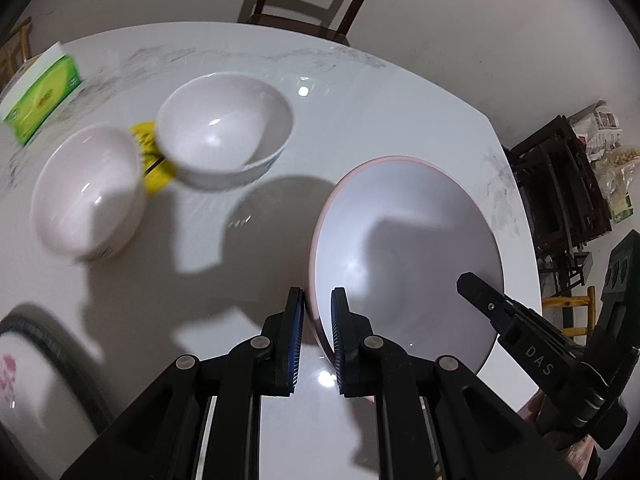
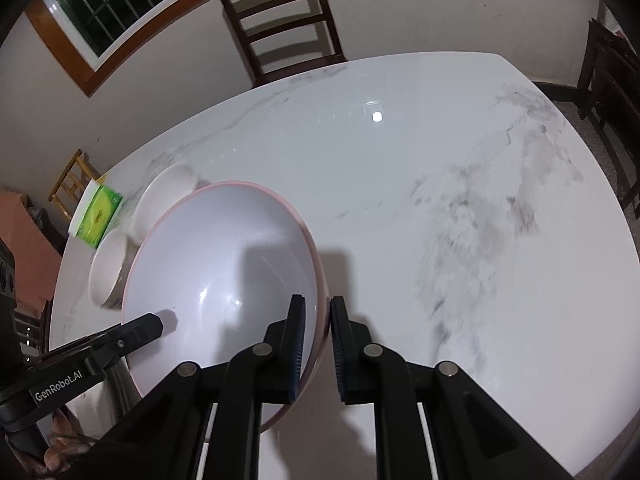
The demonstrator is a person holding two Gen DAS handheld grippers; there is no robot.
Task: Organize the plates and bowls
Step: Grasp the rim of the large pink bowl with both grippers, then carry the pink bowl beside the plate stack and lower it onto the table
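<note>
Far left edge of the tabletop [image 1: 248,64]: green tissue box [image 1: 42,94], by the corner. Just inward of it I see two white bowls, both upright: the nearer bowl [image 1: 86,192] and the farther bowl [image 1: 224,130], almost touching, with a yellow item [image 1: 150,160] on the marble between them, partly hidden. Low at the left edge a patterned plate [image 1: 24,364] with a dark rim and pink flowers shows only in part.

Middle: my left gripper [image 1: 319,340] is clamped on the left rim of the large pink-edged bowl [image 1: 404,256], one pad outside the wall, one inside. The bowl is tilted and casts a separate shadow on the marble; I cannot tell whether any part still touches.

Right: my right gripper [image 2: 317,344] pinches the opposite rim of the same bowl, pads either side of the wall. Beyond it the tabletop runs out to grey veining at the right edge. A dark wooden chair [image 2: 284,16] stands at the far edge.
</note>
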